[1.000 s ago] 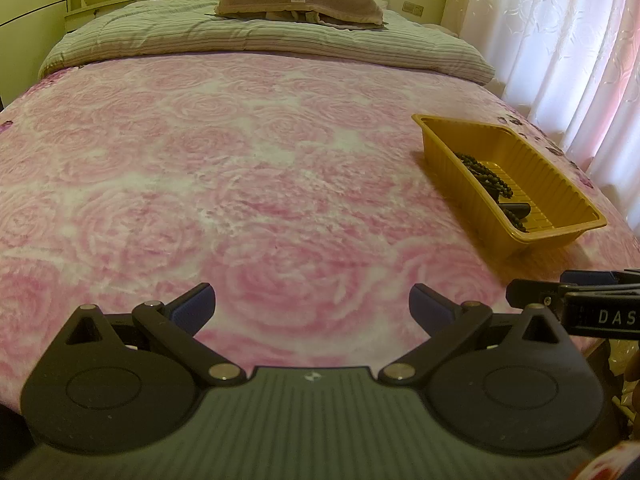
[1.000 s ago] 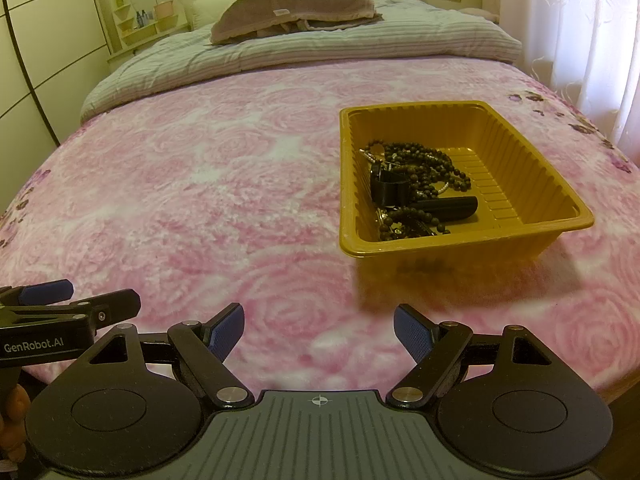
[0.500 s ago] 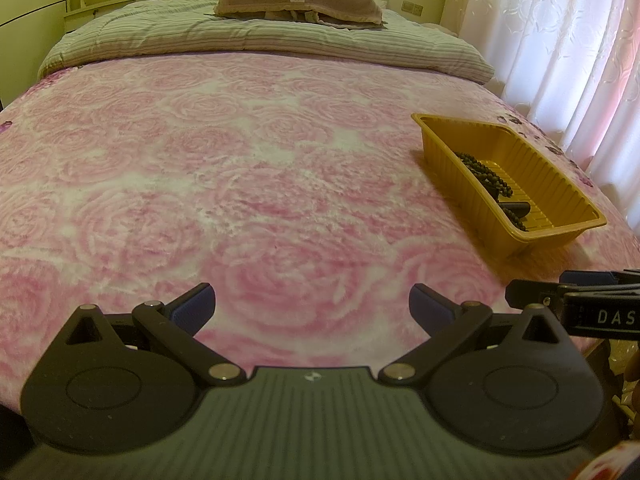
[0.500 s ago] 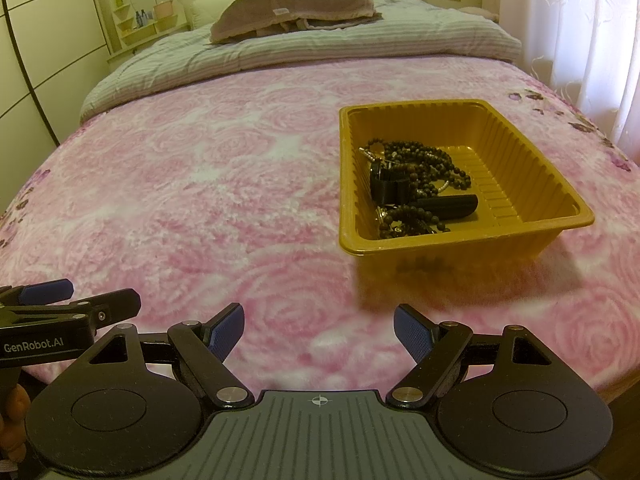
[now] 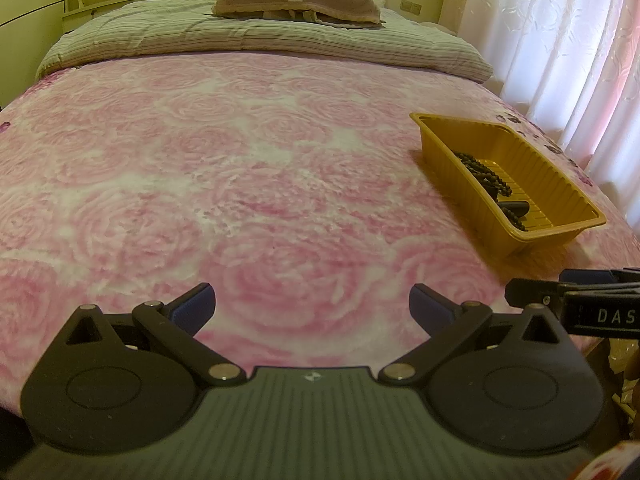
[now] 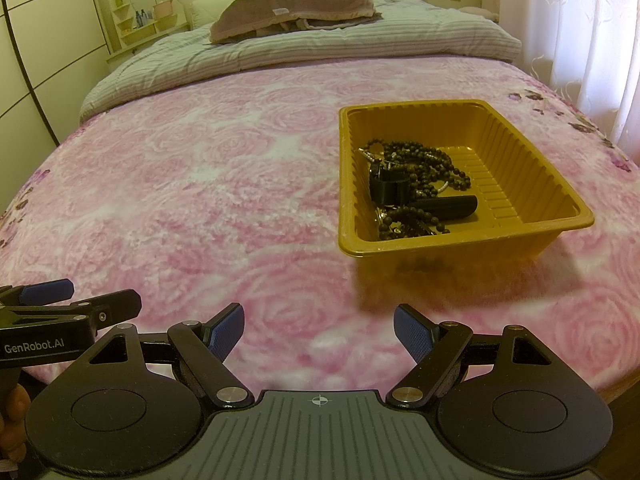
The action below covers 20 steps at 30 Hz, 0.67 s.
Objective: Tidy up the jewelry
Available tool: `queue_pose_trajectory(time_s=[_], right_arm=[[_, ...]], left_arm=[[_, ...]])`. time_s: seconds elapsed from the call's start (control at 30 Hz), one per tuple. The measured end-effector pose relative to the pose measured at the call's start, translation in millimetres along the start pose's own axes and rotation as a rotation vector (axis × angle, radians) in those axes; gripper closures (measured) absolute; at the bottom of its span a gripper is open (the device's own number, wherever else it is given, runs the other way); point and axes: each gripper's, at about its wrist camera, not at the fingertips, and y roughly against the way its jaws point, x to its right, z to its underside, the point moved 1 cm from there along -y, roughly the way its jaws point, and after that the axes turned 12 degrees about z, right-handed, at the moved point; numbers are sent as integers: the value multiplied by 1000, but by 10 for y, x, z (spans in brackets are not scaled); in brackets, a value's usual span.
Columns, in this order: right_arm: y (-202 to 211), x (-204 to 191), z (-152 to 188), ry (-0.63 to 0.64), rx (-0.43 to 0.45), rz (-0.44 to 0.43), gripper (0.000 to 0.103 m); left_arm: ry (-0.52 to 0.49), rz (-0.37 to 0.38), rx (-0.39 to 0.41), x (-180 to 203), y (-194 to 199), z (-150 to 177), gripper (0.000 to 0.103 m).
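A yellow plastic tray (image 6: pixel 532 168) sits on the pink rose bedspread, right of centre. It holds dark bead strings (image 6: pixel 424 164), a black clip-like piece (image 6: pixel 386 188) and a black cylinder (image 6: pixel 448 209). In the left wrist view the tray (image 5: pixel 560 184) is at the right with the beads (image 5: pixel 486 174) inside. My right gripper (image 6: pixel 319 330) is open and empty, low over the bed's near edge, short of the tray. My left gripper (image 5: pixel 312 306) is open and empty, to the left of the right one, over bare bedspread.
A striped folded quilt (image 6: pixel 312 52) and stacked pillows (image 6: pixel 292 8) lie at the head of the bed. White curtains (image 5: pixel 560 40) hang along the right side. A wardrobe (image 6: pixel 40 60) and a small shelf (image 6: pixel 140 24) stand at the left.
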Motion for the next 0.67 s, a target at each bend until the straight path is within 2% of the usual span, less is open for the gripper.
queue_pose_trajectory(time_s=[0.4, 0.67], right_arm=[[-2, -2, -7, 0, 0, 0, 21], [-33, -2, 14, 0, -3, 1, 21]], left_arm=[[-1, 3, -3, 0, -16, -11, 0], [0, 16, 26, -35, 1, -40, 0]])
